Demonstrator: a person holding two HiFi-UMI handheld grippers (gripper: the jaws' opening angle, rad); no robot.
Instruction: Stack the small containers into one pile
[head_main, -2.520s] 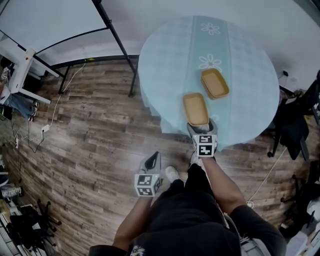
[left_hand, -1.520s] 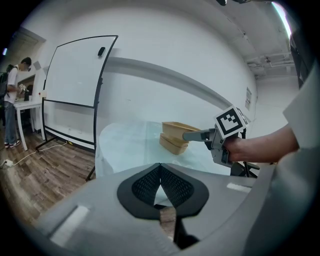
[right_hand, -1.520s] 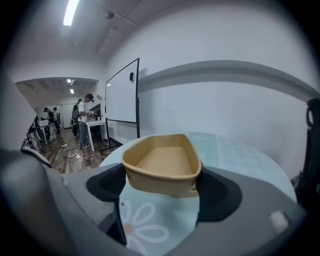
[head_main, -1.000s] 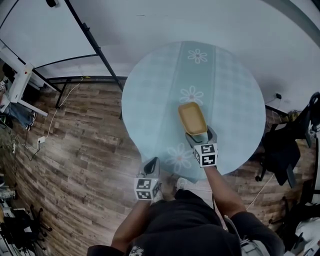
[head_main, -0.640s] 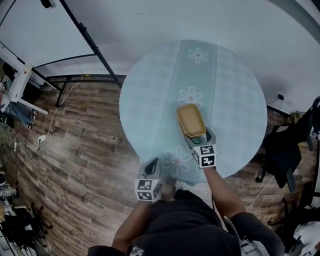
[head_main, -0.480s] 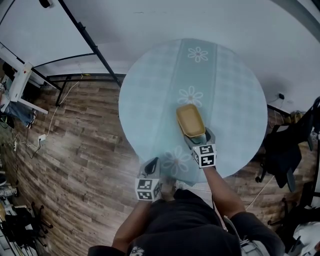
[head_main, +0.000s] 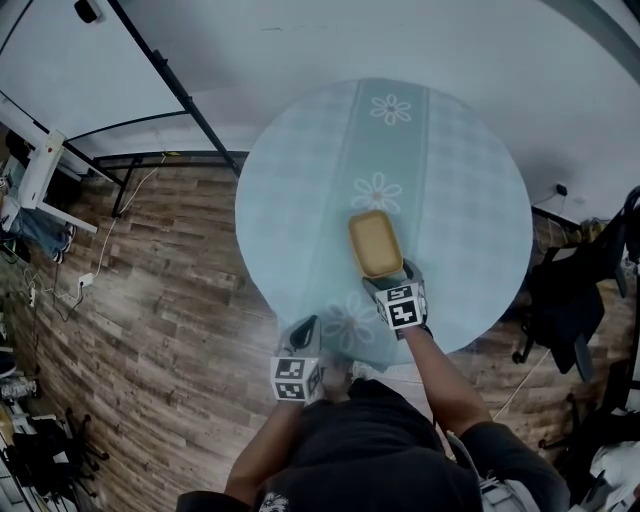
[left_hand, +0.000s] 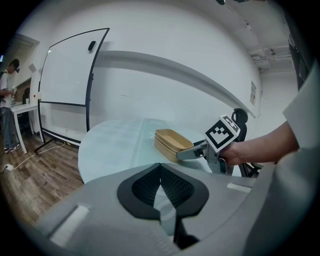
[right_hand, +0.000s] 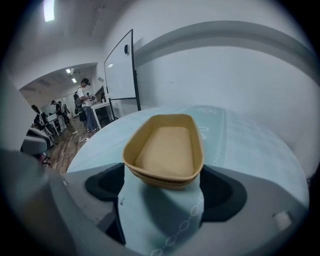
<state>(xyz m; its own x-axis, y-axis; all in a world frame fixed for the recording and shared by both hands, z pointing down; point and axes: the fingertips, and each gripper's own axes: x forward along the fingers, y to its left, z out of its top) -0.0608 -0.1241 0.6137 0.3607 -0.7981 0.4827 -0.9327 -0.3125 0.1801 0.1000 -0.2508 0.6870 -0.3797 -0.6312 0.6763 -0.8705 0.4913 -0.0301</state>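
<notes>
Tan containers (head_main: 375, 243) sit as one pile near the middle of the round worktop (head_main: 470, 180), on its pale blue cloth, as seen from the head view. The right gripper (head_main: 388, 283) reaches the near end of the pile. The left gripper (head_main: 305, 325) hangs at the worktop's near edge, well apart from the pile. Wooden floor (head_main: 150, 330) lies to the left of the worktop.

Left gripper view: the left gripper is closed, pad tips together, with nothing between them. Beyond the tips, the pile shows as two containers, one nested inside the other, resting flat on the cloth. The right gripper lies level with the upper rim. Its marker cube (left_hand: 223, 132) sits above the hand (left_hand: 242, 152) that holds it. A whiteboard (left_hand: 65, 80) stands behind the worktop. A person (left_hand: 7, 107) stands at the far left.

Right gripper view: the right gripper is open. Its jaws stand wide, one at each side of the pile's near end, and have just opened a little further. The pads lie just beside the rim. The pile rests level on the cloth.
</notes>
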